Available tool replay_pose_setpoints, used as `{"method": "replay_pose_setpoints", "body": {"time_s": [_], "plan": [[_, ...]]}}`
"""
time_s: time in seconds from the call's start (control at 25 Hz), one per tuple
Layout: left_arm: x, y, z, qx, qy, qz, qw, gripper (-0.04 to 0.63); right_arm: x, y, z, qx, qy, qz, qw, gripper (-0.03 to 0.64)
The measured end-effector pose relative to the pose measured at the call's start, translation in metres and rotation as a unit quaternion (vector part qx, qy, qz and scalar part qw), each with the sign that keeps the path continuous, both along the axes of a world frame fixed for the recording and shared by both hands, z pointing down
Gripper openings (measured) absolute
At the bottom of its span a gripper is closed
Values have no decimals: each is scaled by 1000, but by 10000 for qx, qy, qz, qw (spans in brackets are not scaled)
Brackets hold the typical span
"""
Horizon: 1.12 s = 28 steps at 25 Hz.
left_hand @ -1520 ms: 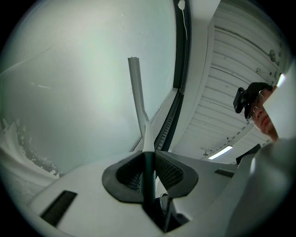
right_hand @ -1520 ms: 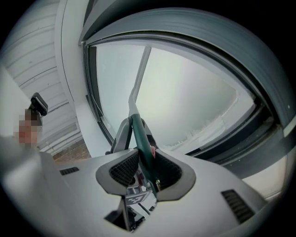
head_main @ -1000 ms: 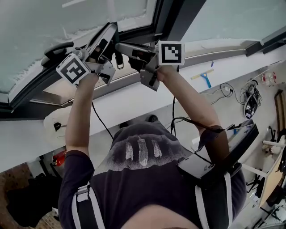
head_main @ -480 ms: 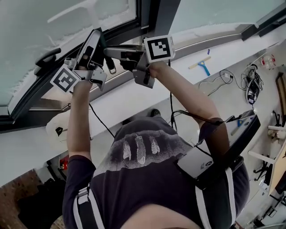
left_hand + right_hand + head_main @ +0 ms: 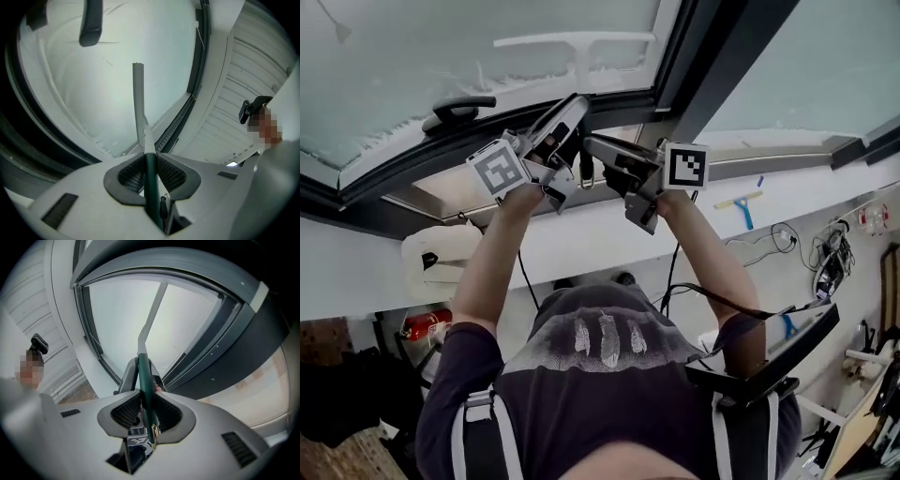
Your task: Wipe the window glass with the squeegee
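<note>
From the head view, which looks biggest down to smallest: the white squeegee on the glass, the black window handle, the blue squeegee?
1. Largest: white squeegee.
2. Then black window handle and blue squeegee, nearly alike; the blue one lies farther off, so their order is unsure.

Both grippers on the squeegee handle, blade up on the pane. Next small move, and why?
Likely pull the squeegee down the glass: left gripper and right gripper both clamp its green handle, the blade sits high, and white residue lies below.

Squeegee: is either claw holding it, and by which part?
Both. The left claw and the right claw are each shut on the squeegee by its dark green handle.
</note>
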<state>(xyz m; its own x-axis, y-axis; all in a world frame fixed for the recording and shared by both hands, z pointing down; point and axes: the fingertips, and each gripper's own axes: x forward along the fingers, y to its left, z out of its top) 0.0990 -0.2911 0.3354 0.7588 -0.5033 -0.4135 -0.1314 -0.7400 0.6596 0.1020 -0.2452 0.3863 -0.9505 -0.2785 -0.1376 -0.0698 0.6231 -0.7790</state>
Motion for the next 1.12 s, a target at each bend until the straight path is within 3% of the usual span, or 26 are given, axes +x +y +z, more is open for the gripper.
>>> {"method": "replay_pose_setpoints", "body": {"time_s": [0.2,0.32,0.52,0.76,0.92,1.12], "plan": [[-2,16,-8,146,246,52,9996,89,9,14,-10,425,-17,23,9991,97],[-17,24,-14,340,203,-195,9990,87,22,17,-22,830,-84,238,9962,97],[-32,42,-18,672,-78,-480,9966,87,57,25,-15,1414,364,646,9872,97],[-44,61,-7,671,-240,-568,9958,87,88,32,10,1262,569,792,9872,97],[-36,88,8,514,-277,-679,9960,87,100,41,19,1131,477,531,9910,97],[6,112,30,607,-874,-650,9922,87,140,47,42,572,-51,510,9970,89]]}}
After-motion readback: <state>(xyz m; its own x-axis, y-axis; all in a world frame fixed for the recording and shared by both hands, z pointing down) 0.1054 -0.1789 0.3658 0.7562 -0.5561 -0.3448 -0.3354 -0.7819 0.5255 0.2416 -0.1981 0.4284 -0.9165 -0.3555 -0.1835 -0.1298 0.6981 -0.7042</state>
